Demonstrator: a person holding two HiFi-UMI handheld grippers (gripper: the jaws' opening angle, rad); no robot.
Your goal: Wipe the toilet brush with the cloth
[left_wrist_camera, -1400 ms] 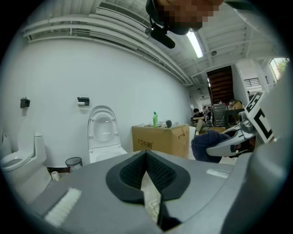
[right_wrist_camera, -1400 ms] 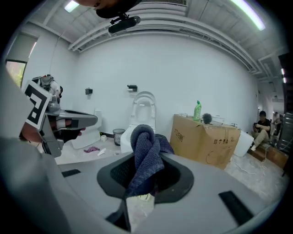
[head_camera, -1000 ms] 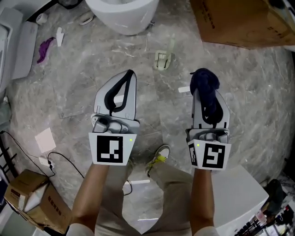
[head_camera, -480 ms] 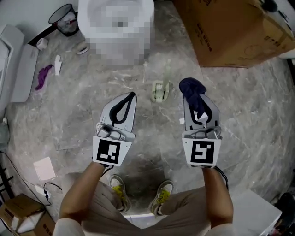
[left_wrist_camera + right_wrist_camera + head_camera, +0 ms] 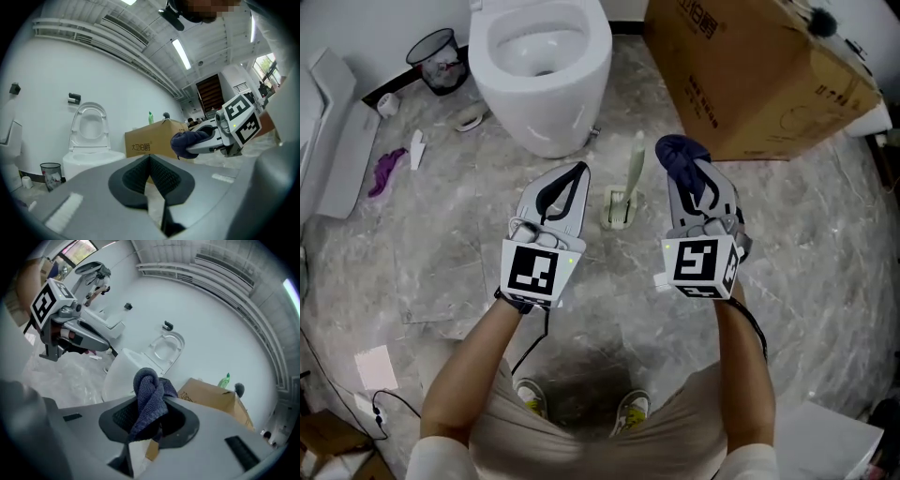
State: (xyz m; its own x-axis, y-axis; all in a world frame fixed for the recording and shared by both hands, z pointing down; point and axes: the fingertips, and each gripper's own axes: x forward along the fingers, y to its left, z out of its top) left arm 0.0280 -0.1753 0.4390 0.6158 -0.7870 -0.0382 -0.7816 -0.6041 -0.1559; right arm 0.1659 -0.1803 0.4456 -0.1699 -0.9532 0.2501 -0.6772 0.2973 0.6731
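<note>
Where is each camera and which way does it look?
Head view: on the person's head, looking down at the toilet brush; forearms, left gripper, right gripper show.
Left gripper view: on the left gripper, facing the toilet; shut jaws show.
Right gripper view: on the right gripper, facing the toilet; jaws clamp cloth.
All share the toilet.

The cloth [image 5: 147, 394] has its tail buried inside the right tongs [image 5: 150, 423]; the cardboard box [image 5: 750, 75] is cropped at one o'clock.
</note>
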